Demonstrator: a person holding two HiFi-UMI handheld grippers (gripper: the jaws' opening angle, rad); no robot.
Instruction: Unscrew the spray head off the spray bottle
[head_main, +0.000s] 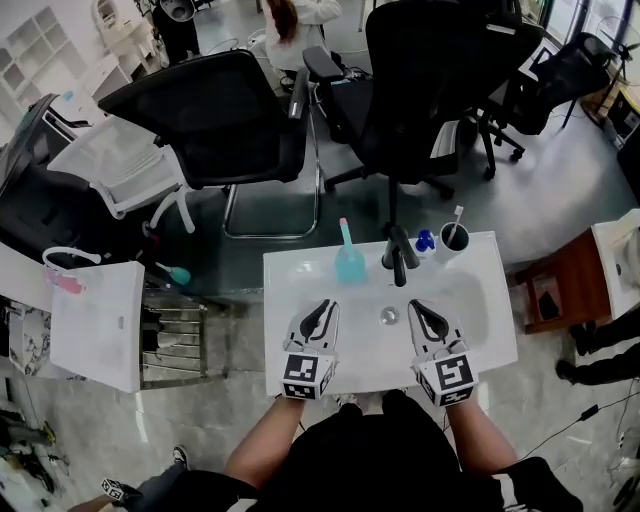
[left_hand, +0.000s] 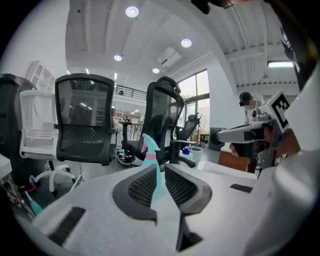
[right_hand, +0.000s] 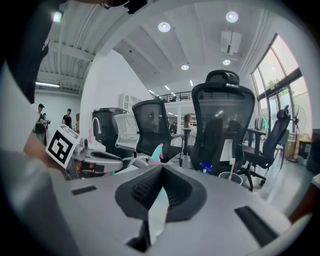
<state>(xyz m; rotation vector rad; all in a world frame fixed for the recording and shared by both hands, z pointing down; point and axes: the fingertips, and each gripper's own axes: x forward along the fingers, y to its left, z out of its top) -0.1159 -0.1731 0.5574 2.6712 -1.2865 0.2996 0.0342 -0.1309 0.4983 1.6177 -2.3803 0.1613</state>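
On the white counter (head_main: 290, 285), the teal spray bottle (head_main: 350, 266) stands near the back edge, spray head (head_main: 344, 227) on, at one o'clock from the left gripper (head_main: 322, 306); its fingers barely parted, empty; right gripper (head_main: 421, 306) fingers pressed together; seemingly the approach; next, fingers must spread to grip body and head.
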